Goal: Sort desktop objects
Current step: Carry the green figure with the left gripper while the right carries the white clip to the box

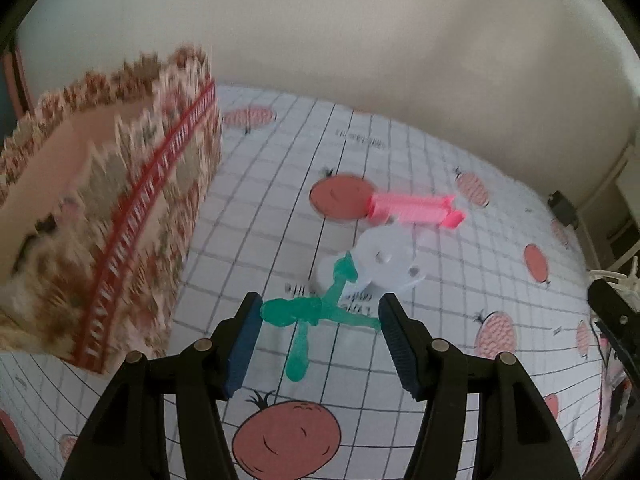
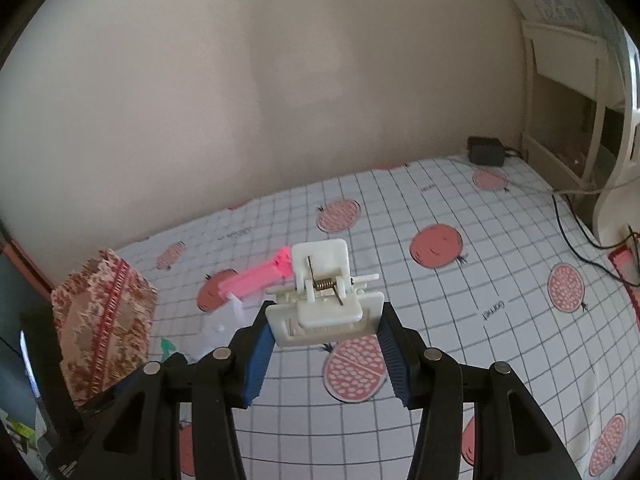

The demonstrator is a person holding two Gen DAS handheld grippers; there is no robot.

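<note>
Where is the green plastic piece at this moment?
In the left wrist view, the green plastic piece lies on the checked cloth between the open left gripper's fingers, just before the white disc.

1. Left gripper (image 1: pixel 320 320): jaws spread wide, blue ribbed pads (image 1: pixel 242 344) facing inward, tilted down toward the tabletop; whether anything touches the pads cannot be told.
2. Right gripper (image 2: pixel 324 328): held above the table, pointing forward and slightly down, pads (image 2: pixel 256 364) pressed against both sides of a white spring clip (image 2: pixel 324 300), gripped at its lower body.
</note>
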